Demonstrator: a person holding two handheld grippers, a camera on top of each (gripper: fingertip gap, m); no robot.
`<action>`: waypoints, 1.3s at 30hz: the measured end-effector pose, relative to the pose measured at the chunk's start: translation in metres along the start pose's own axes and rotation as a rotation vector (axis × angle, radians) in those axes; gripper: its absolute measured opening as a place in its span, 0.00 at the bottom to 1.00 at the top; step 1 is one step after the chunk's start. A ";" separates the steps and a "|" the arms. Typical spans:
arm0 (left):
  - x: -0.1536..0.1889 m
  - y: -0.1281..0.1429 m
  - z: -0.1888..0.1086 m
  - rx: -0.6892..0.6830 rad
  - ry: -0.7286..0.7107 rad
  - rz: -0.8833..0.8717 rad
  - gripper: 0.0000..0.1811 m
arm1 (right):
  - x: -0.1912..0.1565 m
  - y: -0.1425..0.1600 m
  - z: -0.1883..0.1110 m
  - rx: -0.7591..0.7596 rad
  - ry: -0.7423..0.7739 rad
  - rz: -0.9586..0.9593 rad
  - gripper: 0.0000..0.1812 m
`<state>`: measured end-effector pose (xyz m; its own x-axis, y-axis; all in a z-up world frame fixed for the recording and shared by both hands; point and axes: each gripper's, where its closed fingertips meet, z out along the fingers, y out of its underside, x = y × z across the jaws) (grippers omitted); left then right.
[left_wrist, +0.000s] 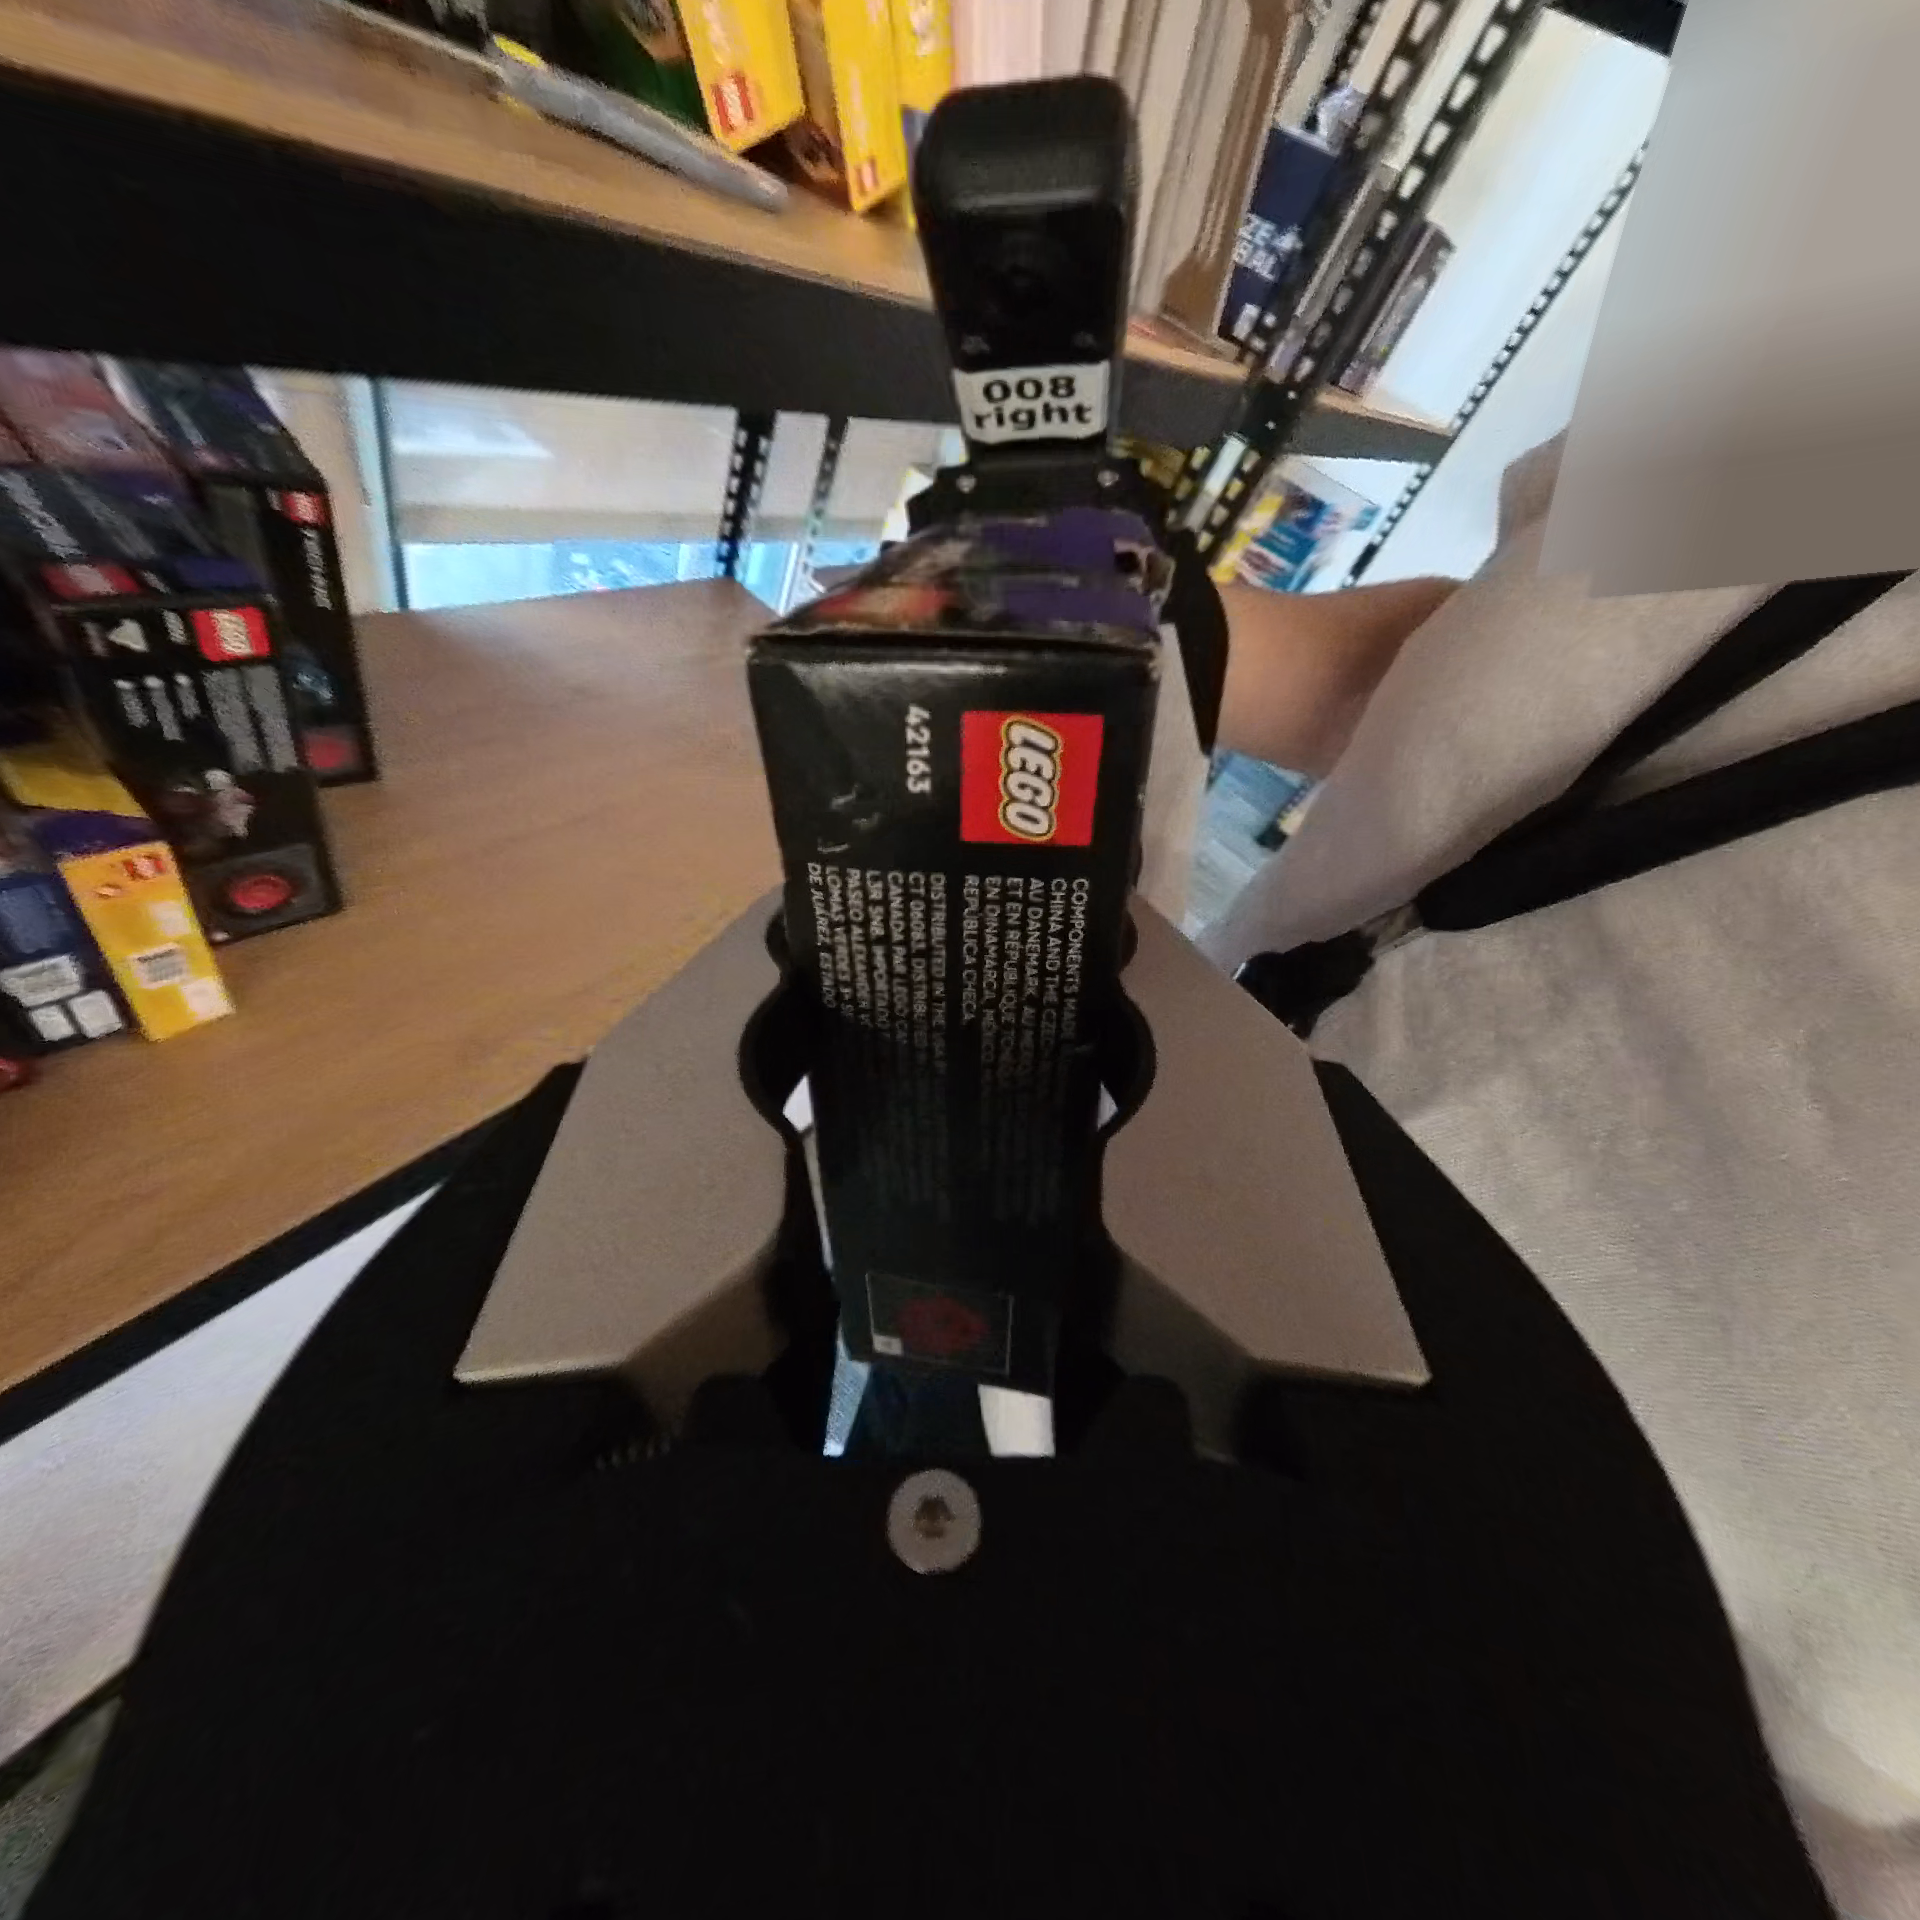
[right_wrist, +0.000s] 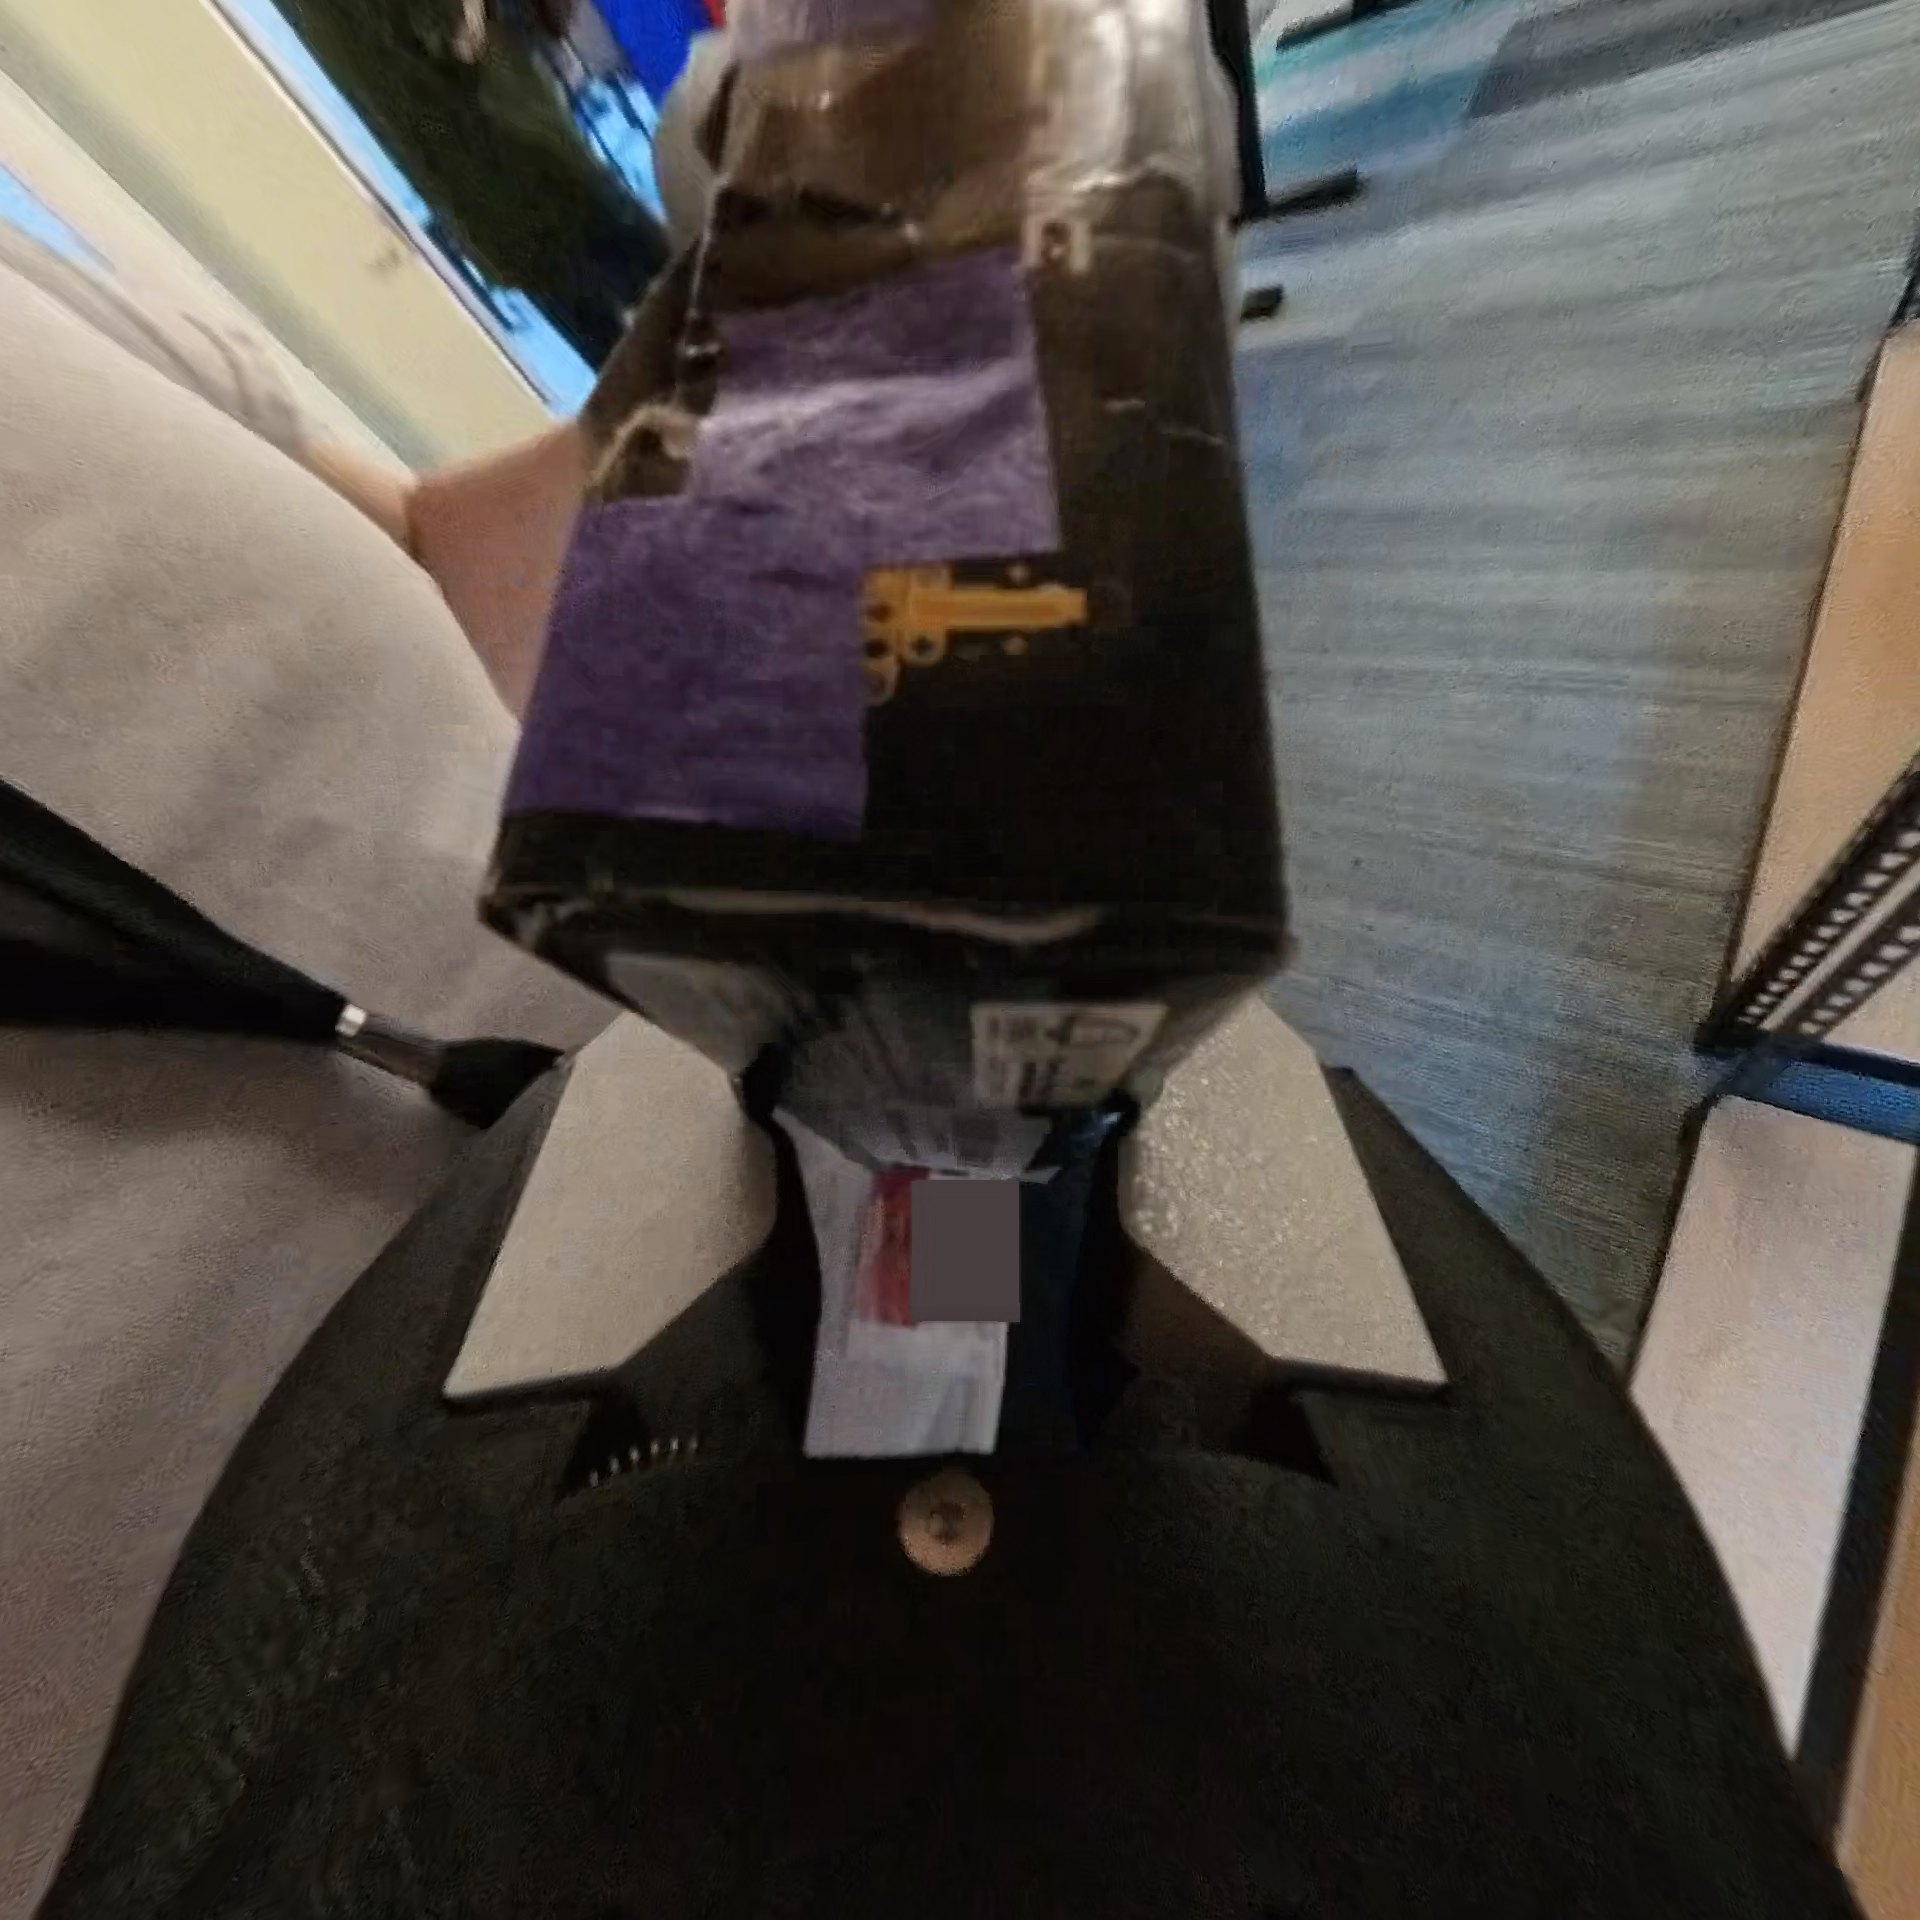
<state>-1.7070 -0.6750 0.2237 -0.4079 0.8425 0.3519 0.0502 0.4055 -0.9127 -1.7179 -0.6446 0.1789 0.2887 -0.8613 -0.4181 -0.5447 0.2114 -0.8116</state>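
Observation:
A long black toy box (left_wrist: 935, 790) with a red logo square and purple patches is held in the air between both grippers, end to end. My left gripper (left_wrist: 945, 997) is shut on its near end in the left wrist view. The right gripper (left_wrist: 1029, 478), black with a white label, shows at the box's far end there. In the right wrist view my right gripper (right_wrist: 935, 1101) is shut on the other end of the same box (right_wrist: 894, 644), whose purple and black face fills the middle of that view. The box's far end there is blurred.
A wooden shelf board (left_wrist: 520, 831) lies below and to the left, with several dark and yellow boxes (left_wrist: 208, 727) standing at its left. An upper shelf (left_wrist: 416, 208) carries more boxes (left_wrist: 790, 94). A person's pale garment (left_wrist: 1558, 1039) is close on the right. Grey-blue carpet (right_wrist: 1507, 520) lies below. One gripper's finger ends stand about 5 cm off the other's.

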 end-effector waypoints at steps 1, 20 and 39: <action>0.002 0.007 -0.001 -0.005 0.015 -0.002 0.29 | -0.001 0.004 0.005 0.015 0.009 0.015 0.30; -0.001 0.176 -0.188 0.045 -0.565 -0.313 0.34 | 0.280 0.244 -0.129 0.481 1.093 0.763 0.27; -0.066 0.176 -0.130 0.203 -0.648 -0.563 0.27 | 0.498 0.350 -0.190 0.066 1.475 0.702 0.33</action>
<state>-1.5528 -0.6129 0.0673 -0.7635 0.1446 0.6294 -0.4516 0.5772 -0.6804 -1.9147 -1.0870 -0.2355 -0.9670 -0.2546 0.0069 -0.1929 0.7143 -0.6728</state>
